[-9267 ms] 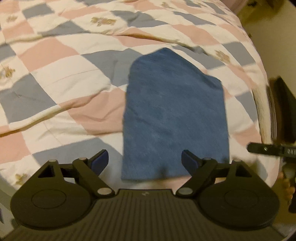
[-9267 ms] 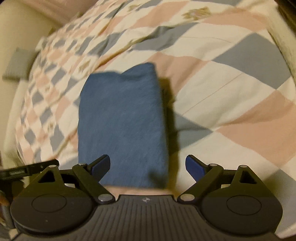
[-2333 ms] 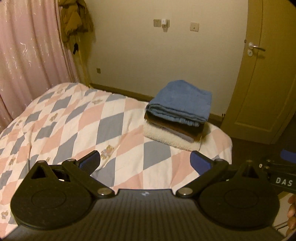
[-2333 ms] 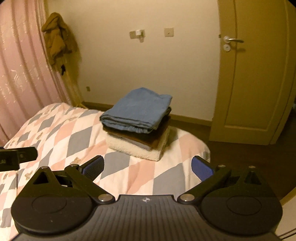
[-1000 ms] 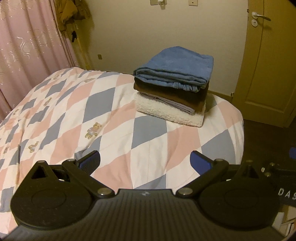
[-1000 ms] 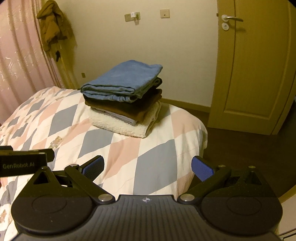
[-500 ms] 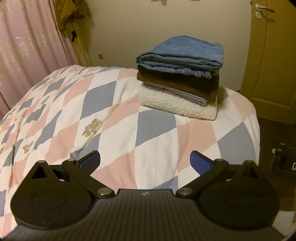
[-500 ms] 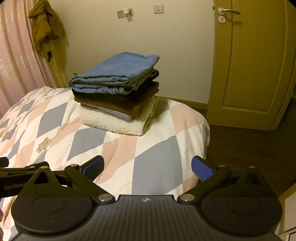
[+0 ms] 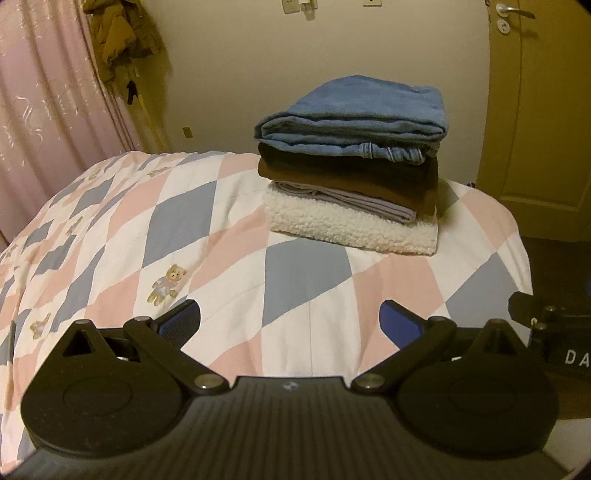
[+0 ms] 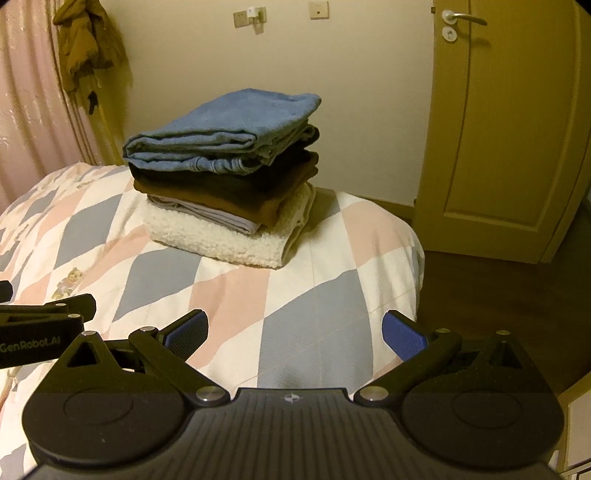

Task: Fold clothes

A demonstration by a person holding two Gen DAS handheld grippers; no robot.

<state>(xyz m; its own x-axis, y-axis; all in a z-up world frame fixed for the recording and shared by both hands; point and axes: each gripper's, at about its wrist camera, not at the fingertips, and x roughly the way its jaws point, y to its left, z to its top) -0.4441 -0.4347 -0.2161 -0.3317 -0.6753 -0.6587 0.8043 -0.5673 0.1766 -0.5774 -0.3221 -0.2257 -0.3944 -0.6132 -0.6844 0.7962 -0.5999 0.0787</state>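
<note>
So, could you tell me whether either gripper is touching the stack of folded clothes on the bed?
Apart. In both wrist views a broad stretch of bare quilt separates the open left gripper and right gripper from the stack.

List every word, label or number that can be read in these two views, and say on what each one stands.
"GenRobot.AI": in pale letters on the black body of the left gripper, seen at the left edge of the right wrist view.
"DA": white letters on the black body of the right gripper, at the right edge of the left wrist view; the frame cuts the rest off.
Nothing readable on the clothes, quilt, door or wall plates.
</note>
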